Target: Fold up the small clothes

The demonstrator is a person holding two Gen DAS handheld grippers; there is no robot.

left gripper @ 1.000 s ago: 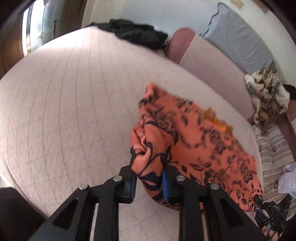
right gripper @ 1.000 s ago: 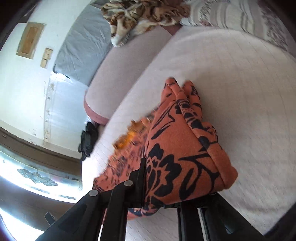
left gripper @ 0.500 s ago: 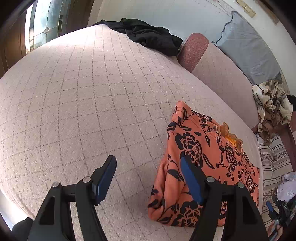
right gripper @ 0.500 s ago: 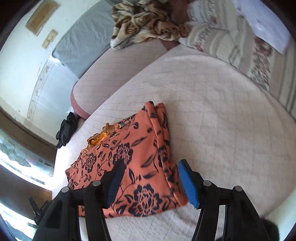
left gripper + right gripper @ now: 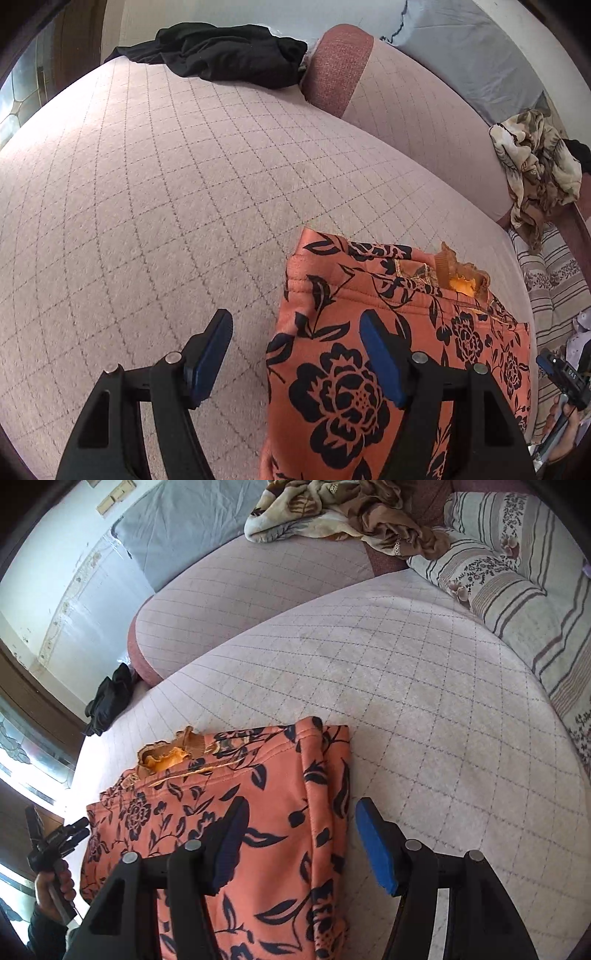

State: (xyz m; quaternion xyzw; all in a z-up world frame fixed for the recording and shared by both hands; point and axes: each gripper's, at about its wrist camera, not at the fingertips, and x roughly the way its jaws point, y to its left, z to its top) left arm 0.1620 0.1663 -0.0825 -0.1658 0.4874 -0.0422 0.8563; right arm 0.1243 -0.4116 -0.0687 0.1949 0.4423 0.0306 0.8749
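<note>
An orange garment with black flowers (image 5: 388, 332) lies folded flat on the pink quilted bed (image 5: 166, 184); an orange frill shows at its far edge. It also shows in the right wrist view (image 5: 258, 794). My left gripper (image 5: 295, 354) is open and empty, hovering over the garment's left edge. My right gripper (image 5: 299, 842) is open and empty, hovering over the garment's right edge. The other gripper shows small at each view's side edge.
A black garment (image 5: 221, 51) lies at the bed's far corner. A pink bolster (image 5: 406, 110) runs along the back, with a beige patterned cloth (image 5: 535, 162) on it. Striped pillows (image 5: 517, 590) lie to the right. A window is at the left.
Both grippers let go of the orange garment, opened and drew back. The garment went from lifted and bunched to lying folded flat on the bed.
</note>
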